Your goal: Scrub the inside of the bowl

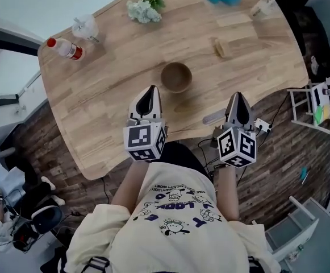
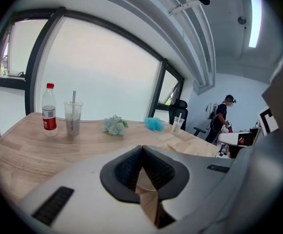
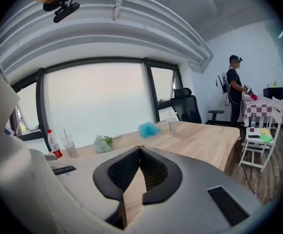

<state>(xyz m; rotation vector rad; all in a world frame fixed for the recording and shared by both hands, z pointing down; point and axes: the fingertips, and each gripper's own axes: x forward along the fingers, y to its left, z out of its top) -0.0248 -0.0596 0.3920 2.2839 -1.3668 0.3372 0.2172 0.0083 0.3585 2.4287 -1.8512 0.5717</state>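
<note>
now we hold left gripper (image 1: pixel 151 91) and right gripper (image 1: pixel 238 97) out over the table (image 1: pixel 96 101) edge, tilted slightly down, both jaws together, empty, bowl (image 1: pixel 176 77) at 1 o'clock from the left

Small round brown wooden bowl (image 1: pixel 176 77), standing upright with its mouth facing up and its inside empty. It rests on the light wooden table (image 1: pixel 113 95), near the middle of the near edge, well apart from other items.
</note>
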